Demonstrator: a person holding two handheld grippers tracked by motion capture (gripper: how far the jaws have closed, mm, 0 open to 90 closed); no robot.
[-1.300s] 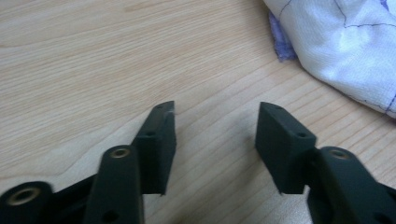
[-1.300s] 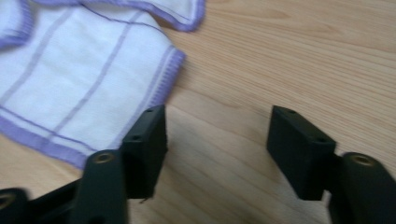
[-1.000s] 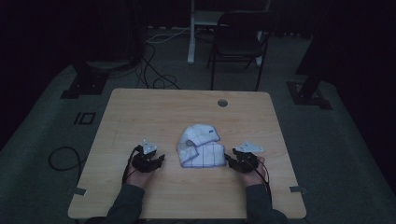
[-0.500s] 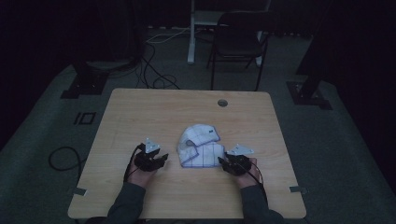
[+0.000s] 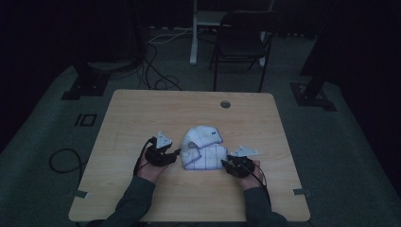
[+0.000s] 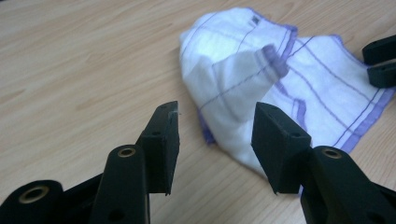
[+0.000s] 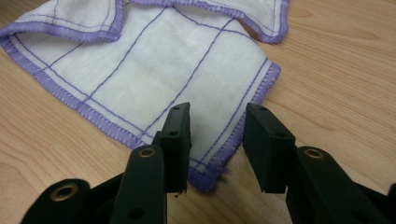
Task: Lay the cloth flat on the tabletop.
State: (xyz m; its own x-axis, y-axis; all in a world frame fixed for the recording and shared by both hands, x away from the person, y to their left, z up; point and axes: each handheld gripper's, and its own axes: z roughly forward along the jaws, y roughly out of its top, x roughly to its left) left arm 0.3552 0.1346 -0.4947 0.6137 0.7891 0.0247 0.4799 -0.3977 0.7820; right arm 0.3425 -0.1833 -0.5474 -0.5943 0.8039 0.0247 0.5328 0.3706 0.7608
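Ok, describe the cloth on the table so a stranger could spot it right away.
On the light wooden table, look near the front edge, between the person's two black tools. There lies a crumpled white cloth; its purple stitched border and thin purple grid lines set it apart.

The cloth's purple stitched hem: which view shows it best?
The right gripper view: the cloth lies flat and close, its hem sharp. The left gripper view shows it bunched and partly blurred; the high view shows it small and dim.
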